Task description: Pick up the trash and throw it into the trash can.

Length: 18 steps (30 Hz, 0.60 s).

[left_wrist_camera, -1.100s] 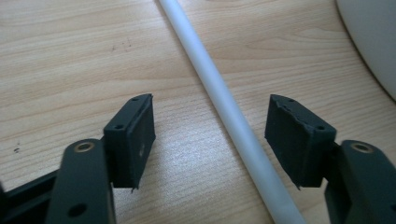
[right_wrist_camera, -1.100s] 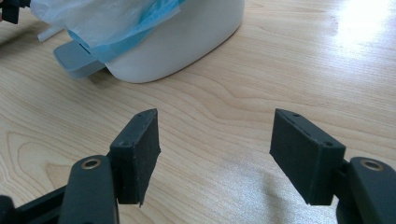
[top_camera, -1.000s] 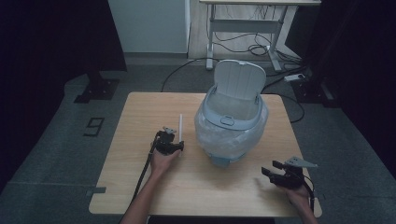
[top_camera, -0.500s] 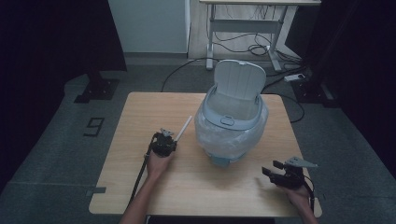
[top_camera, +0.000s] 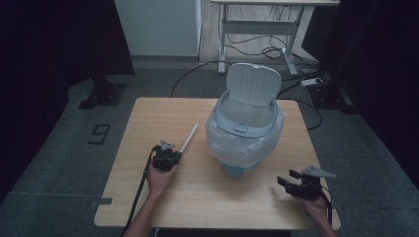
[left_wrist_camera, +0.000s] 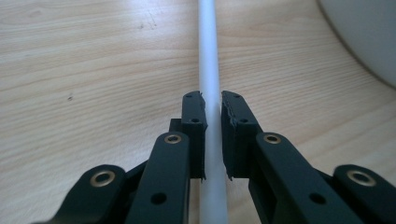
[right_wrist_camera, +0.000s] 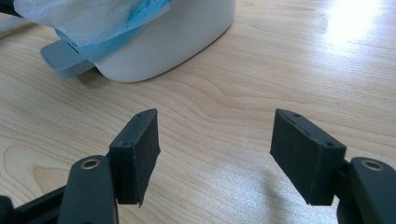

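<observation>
Gripping: left gripper (left_wrist_camera: 212,135) clamps a white tube (left_wrist_camera: 208,56)
Tube: slim, smooth, straight, matte, lying along the table (top_camera: 163,113)
Right gripper (right_wrist_camera: 215,149): jaws apart, nothing between them

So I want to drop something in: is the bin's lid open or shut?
Open. The lid stands tipped back above the bin, its liner-wrapped mouth uncovered.

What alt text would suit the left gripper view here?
Two black tongs are closed on a thin white rod that runs straight away from the camera over a light wooden table. A pale curved bin wall edges the upper right corner.
</observation>
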Motion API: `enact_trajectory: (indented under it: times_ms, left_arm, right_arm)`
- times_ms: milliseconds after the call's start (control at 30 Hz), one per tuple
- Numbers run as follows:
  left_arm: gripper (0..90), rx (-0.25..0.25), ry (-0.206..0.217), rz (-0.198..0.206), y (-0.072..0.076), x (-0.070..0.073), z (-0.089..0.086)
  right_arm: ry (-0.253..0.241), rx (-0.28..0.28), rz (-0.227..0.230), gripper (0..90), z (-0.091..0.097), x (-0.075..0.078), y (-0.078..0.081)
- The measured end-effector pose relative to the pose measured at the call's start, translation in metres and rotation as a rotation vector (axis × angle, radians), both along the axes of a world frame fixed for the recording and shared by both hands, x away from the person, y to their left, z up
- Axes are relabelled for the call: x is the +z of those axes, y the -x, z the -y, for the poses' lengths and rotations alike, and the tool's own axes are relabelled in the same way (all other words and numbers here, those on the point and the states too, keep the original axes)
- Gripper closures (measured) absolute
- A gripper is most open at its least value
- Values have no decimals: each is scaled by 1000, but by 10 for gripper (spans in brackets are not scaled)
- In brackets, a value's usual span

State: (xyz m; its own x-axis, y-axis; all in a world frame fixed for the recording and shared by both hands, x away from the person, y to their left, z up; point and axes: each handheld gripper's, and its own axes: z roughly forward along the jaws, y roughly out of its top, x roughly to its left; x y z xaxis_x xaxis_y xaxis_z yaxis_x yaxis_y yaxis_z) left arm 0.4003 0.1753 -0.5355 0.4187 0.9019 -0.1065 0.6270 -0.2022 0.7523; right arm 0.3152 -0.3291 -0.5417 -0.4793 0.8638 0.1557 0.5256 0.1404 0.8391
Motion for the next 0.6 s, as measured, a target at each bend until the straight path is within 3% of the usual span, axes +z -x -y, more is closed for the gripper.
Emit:
enact_trajectory:
  times_ms: [167,600]
  left_arm:
    - [800,-6,80,30,11,14,-10]
    - [800,-50,126,109,31,40,-16]
  right_arm:
    - [6,1,3,322,-1,0,1]
    - [16,7,-6,322,-2,-2,-1]
